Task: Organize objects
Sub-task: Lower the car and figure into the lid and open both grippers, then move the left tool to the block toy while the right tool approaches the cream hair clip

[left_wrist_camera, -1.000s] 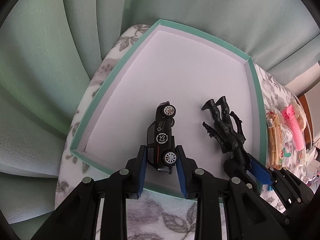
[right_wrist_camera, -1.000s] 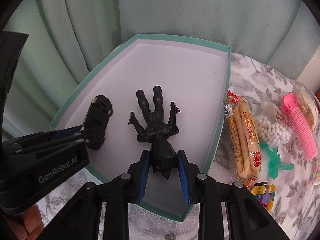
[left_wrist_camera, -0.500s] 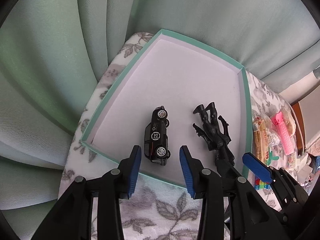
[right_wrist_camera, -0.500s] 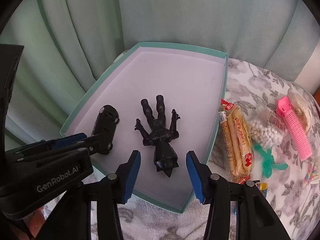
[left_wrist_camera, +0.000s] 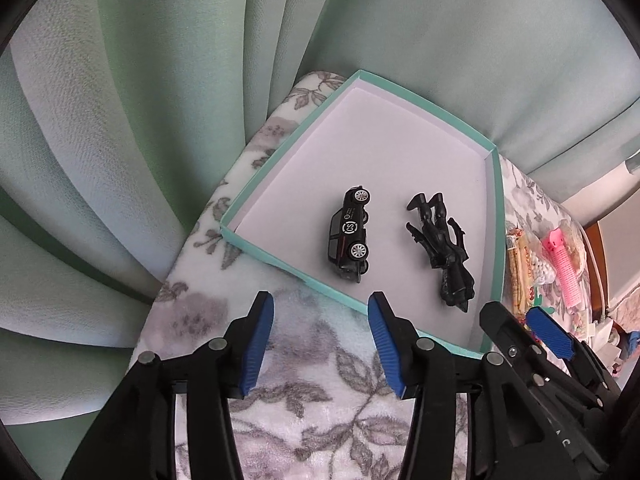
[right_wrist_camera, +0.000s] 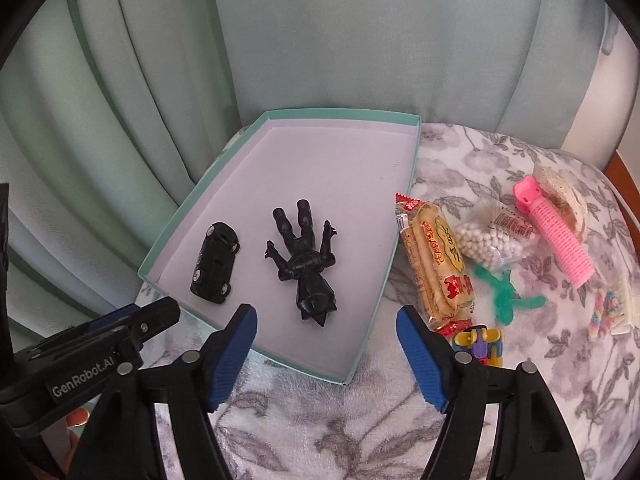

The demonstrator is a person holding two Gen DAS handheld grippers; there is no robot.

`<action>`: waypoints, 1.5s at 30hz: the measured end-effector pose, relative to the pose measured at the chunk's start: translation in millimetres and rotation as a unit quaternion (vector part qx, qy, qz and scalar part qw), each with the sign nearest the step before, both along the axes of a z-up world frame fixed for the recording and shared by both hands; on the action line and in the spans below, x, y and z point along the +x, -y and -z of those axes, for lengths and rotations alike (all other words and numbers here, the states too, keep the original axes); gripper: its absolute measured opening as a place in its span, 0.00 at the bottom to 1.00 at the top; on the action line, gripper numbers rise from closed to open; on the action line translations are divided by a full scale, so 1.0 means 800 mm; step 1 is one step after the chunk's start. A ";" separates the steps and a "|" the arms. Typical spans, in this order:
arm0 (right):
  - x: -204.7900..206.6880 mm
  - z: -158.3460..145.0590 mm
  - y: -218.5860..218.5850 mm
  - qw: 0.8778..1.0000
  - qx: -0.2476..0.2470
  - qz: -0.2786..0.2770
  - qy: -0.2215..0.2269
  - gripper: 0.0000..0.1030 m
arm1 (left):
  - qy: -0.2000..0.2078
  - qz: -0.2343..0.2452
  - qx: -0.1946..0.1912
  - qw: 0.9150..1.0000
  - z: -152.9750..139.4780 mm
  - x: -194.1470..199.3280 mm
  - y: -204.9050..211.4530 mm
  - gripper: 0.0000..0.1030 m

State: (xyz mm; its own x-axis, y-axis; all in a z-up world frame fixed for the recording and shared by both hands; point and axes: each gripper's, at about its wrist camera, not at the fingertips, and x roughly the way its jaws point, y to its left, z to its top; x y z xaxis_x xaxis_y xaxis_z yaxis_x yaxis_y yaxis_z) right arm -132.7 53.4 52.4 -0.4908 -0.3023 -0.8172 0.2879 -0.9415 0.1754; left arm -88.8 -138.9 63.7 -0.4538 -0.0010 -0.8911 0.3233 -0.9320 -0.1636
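Both sets of tongs hang above the floral blanket [right_wrist_camera: 320, 420], and both are spread wide with nothing between their blue pads. The left tongs [left_wrist_camera: 320, 344] sit just short of the near rim of the teal box [left_wrist_camera: 280, 258]; straight ahead of them, inside the box, lies the black toy car [left_wrist_camera: 349, 240] on its side, wheels showing, clear of the pads. Off to their right the black figure [left_wrist_camera: 442, 246] lies flat on the pale floor of the box, head end toward the tongs, legs pointing away.

The right tongs [right_wrist_camera: 326, 352] straddle the box's near right corner. Ahead and slightly left of them the figure [right_wrist_camera: 306, 258] rests untouched, with the car [right_wrist_camera: 216, 264] further left, the two near each other but apart. To the right of these tongs, outside the box on the blanket, lie a snack packet [right_wrist_camera: 436, 264], a bag of white beads [right_wrist_camera: 492, 236], a green plastic piece [right_wrist_camera: 506, 296], a pink hair roller [right_wrist_camera: 554, 232] and, right by the right pad, a small yellow toy [right_wrist_camera: 480, 342]. Green curtains [right_wrist_camera: 160, 80] hang beyond the box.
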 end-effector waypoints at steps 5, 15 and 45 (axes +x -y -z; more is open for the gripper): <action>0.003 -0.007 -0.012 1.000 -0.005 0.013 -0.008 0.87 | 0.006 -0.008 -0.014 1.000 0.002 0.005 0.000 0.63; 0.013 -0.008 -0.021 1.000 0.007 0.016 -0.014 0.97 | -0.002 -0.011 -0.028 1.000 0.001 0.015 -0.006 0.81; 0.025 -0.048 -0.153 0.992 0.024 0.107 -0.059 1.00 | -0.064 0.040 -0.054 0.996 -0.030 0.010 -0.076 0.94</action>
